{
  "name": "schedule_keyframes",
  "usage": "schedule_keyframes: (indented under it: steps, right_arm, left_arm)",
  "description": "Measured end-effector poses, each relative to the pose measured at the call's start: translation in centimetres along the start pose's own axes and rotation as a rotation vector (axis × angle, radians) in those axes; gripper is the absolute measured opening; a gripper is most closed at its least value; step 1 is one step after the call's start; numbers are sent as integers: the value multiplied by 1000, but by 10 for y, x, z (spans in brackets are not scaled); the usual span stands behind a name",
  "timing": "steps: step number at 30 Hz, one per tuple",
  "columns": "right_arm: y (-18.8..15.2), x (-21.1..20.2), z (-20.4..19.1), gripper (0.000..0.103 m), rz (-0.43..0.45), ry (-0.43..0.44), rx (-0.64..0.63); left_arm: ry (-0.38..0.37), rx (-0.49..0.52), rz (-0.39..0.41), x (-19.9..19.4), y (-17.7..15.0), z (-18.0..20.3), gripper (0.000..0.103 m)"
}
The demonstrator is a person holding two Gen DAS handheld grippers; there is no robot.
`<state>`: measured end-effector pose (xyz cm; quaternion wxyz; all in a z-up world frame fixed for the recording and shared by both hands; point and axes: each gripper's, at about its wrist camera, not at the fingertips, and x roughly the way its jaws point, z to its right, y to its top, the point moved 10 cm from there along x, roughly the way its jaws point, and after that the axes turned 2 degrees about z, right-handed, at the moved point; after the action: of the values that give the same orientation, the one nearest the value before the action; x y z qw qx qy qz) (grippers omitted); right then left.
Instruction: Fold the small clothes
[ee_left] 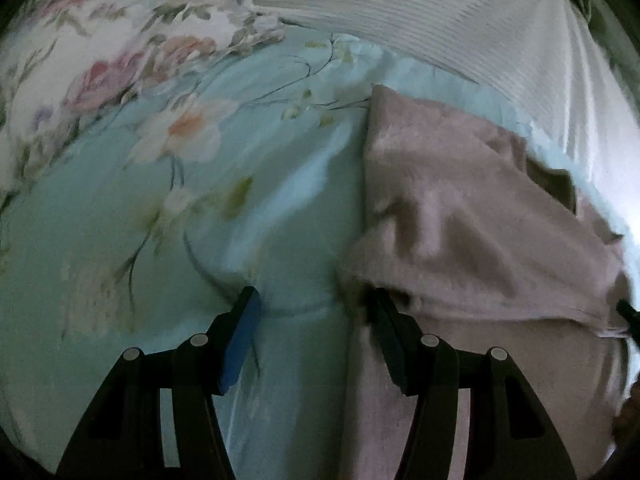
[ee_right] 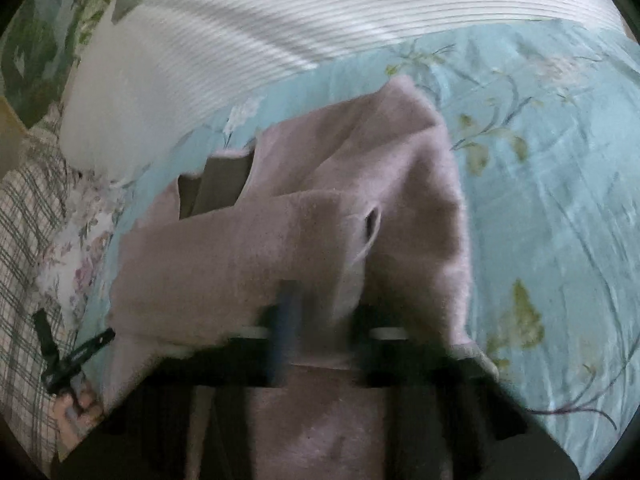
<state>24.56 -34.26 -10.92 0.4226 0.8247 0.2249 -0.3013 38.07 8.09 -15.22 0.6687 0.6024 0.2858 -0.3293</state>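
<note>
A pink fuzzy garment (ee_left: 472,208) lies rumpled on the pale blue floral bed sheet (ee_left: 224,208), one part folded over itself. My left gripper (ee_left: 312,312) is open just above the sheet. Only sheet shows between its fingers, and the garment's left edge lies against the right finger (ee_left: 390,344). In the right wrist view the garment (ee_right: 304,240) fills the middle, with a dark inner lining showing at its upper left. My right gripper (ee_right: 324,320) is blurred, its jaws narrow with a bunch of pink fabric pinched between them.
A white ribbed blanket (ee_right: 280,24) lies across the far side of the bed. A plaid cloth (ee_right: 28,232) and a floral pillow (ee_left: 80,64) border the sheet. A hand (ee_right: 76,404) holding the left gripper shows at the lower left of the right wrist view.
</note>
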Motion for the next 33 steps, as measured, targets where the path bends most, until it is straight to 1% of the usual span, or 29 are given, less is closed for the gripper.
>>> schedule_keyframes:
  steps: [1,2,3,4,5,6,8,10,13,16,18,19,20,21,22,23,24,25,26,27,29,32,33]
  right_arm:
    - [4,-5,-4,10,17,13,-4]
    - [11,-14,-7,10,50,26,-6]
    - [20,-29,-10,9,99,40,-4]
    - [27,-42,-9,5,140,45,4]
    - [32,-48,-7,4,161,42,10]
    - [34,-52,-3,4,171,31,14]
    - [31,-42,9,4,134,-23,11]
    - [20,-27,19,4,82,-62,8]
    - [9,-12,32,4,45,-111,17]
    - [8,-13,36,4,56,-141,43]
    - [7,-21,34,5,53,-120,66]
    - [5,-28,30,6,54,-98,77]
    - [3,-37,26,10,57,-84,75]
    - [-1,-46,23,24,61,-75,63]
    - [-8,-61,18,35,65,-63,39]
    - [-13,-68,16,59,67,-55,30]
    - [-23,-84,14,67,77,-41,16]
    - [-29,-93,15,69,84,-37,7]
    - [-38,-103,17,69,84,-37,-3]
    - [-50,-113,21,69,71,-39,-3]
    - [-71,-126,31,69,44,-24,21]
    - [-102,-141,45,69,-1,5,61]
    - [-117,-145,48,69,-32,22,64]
  left_arm:
    - [0,11,5,1,2,2,53]
    - [-5,20,15,0,4,4,46]
    - [-31,25,27,-1,4,7,29]
    - [-51,31,35,-2,3,10,13]
    - [-55,44,44,-4,1,13,10]
    - [-43,62,57,-6,-1,15,9]
    - [-9,90,75,-10,-1,18,8]
    - [-5,86,77,-11,-1,18,6]
    - [-17,72,71,-15,-5,19,4]
    - [-23,68,57,-14,-9,15,4]
    - [-28,62,39,-19,-14,12,4]
    - [-33,58,29,-23,-18,10,4]
    - [-39,55,22,-28,-23,8,5]
    - [-46,51,13,-36,-31,5,5]
    - [-55,49,8,-42,-37,4,9]
    - [-69,47,3,-49,-45,2,12]
    - [-80,38,-2,-59,-57,-3,26]
    - [-83,31,-6,-66,-64,-6,45]
    - [-90,23,-6,-74,-75,-9,51]
    - [-108,17,-5,-85,-88,-14,56]
    - [-139,19,-28,-96,-107,-18,56]
    - [-198,37,-58,-116,-139,-22,60]
    - [-221,47,-65,-123,-148,-22,62]
